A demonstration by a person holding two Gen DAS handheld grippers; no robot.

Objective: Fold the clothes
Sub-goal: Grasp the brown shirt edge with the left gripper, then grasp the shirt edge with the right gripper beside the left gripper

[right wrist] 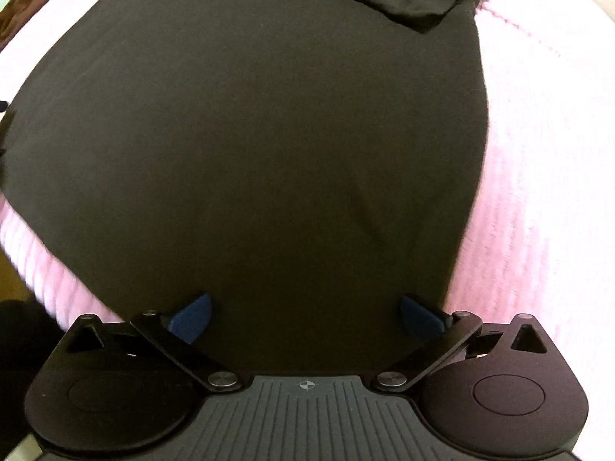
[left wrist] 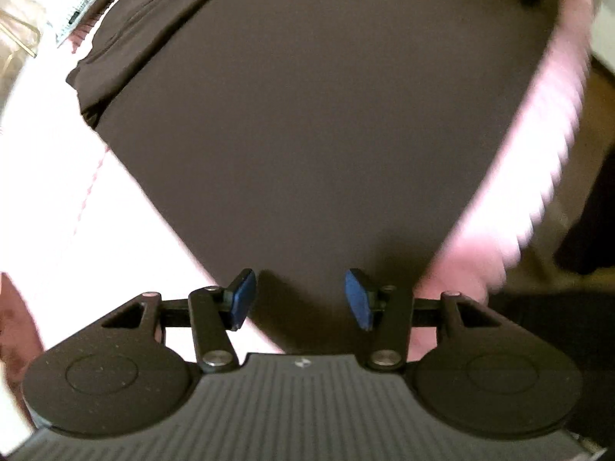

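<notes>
I am aiming both grippers steeply downward: left gripper (left wrist: 301,299) half-spread, right gripper (right wrist: 305,317) fully spread, both gripping nothing.

**Overexposed bedding, dark cloth, blur at the rims**

Both fisheye views bend straight lines hard toward the edges. In the left wrist view the pink bedding (left wrist: 538,146) right of the tongs smears into streaks, and left of them it blows out to near white. The dark garment (left wrist: 307,123) ahead reads flat and dim, with a soft shadow just beyond the blue pads (left wrist: 243,299). The right wrist view is sharper at the centre and glaring on the bedding to the right.
</notes>
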